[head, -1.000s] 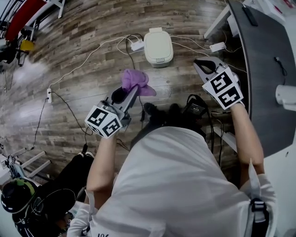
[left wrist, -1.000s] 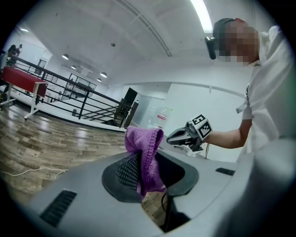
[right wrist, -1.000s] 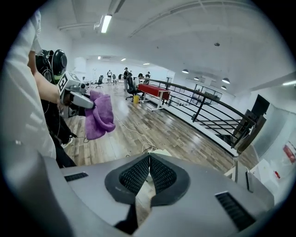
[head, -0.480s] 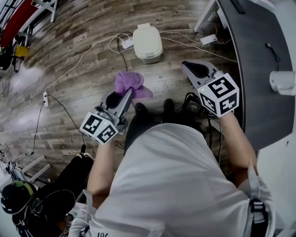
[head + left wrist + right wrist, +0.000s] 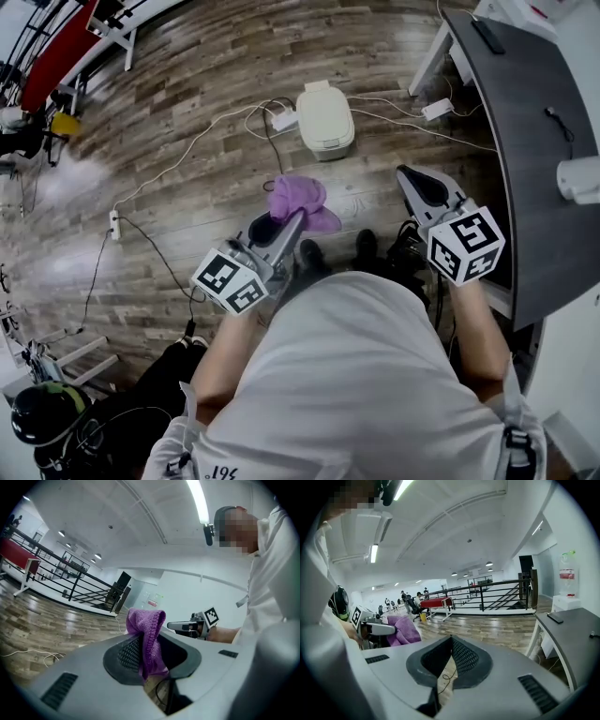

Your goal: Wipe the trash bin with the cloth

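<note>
dark desk (image 5: 530,159) right | power strip (image 5: 114,225) on wood floor (image 5: 187,75)

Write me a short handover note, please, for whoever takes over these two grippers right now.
Left gripper: shut on the purple cloth, held up off the ground.
Right gripper: jaw tips together, nothing between them.
Trash bin: white, lid down, standing on the wooden floor ahead of both grippers; the cloth is not touching it.
Done: cloth is in hand.
Left: bring the cloth to the bin and wipe it.
</note>
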Available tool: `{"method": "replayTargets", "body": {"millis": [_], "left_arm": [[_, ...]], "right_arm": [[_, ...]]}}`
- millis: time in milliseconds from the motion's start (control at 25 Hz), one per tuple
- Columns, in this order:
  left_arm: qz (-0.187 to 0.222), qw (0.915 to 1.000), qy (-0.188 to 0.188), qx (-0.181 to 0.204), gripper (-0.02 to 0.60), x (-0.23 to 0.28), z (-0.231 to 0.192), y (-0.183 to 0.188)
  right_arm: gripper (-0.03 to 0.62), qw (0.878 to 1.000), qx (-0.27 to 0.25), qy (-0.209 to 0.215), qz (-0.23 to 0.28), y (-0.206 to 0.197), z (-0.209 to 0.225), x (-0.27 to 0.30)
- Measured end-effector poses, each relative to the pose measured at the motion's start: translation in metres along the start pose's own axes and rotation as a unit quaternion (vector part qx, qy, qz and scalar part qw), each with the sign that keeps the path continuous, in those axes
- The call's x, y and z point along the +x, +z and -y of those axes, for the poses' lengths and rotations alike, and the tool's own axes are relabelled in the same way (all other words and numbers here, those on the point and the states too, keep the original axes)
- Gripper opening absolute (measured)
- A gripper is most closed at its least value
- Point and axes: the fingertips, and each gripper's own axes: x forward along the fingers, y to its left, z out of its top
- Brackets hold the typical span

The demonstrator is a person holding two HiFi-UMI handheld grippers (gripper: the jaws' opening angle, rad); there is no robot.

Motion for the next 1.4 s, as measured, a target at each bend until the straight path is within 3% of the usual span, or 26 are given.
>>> {"method": "replayTargets", "body": {"millis": [280,840,1400], "left_arm": [[-0.018,0.9994,-0.025,0.013,0.089,-0.003,0.011,0.017],[-0.018,0.9987,-0.038,0.027,0.089,0.022,0.022,0.032],[-0.028,0.9984,-0.045,0.020,0.089,0.037,0.029,0.022]], "right_arm": [[0.008,0.999,0.051,0.014,0.000,0.011,-0.021,-0.006],[0.008,1.000,-0.005,0.000,-0.011,0.031,-0.002,-0.009],[0.008,1.000,-0.019,0.006,-0.018,0.027,0.003,-0.010]]}}
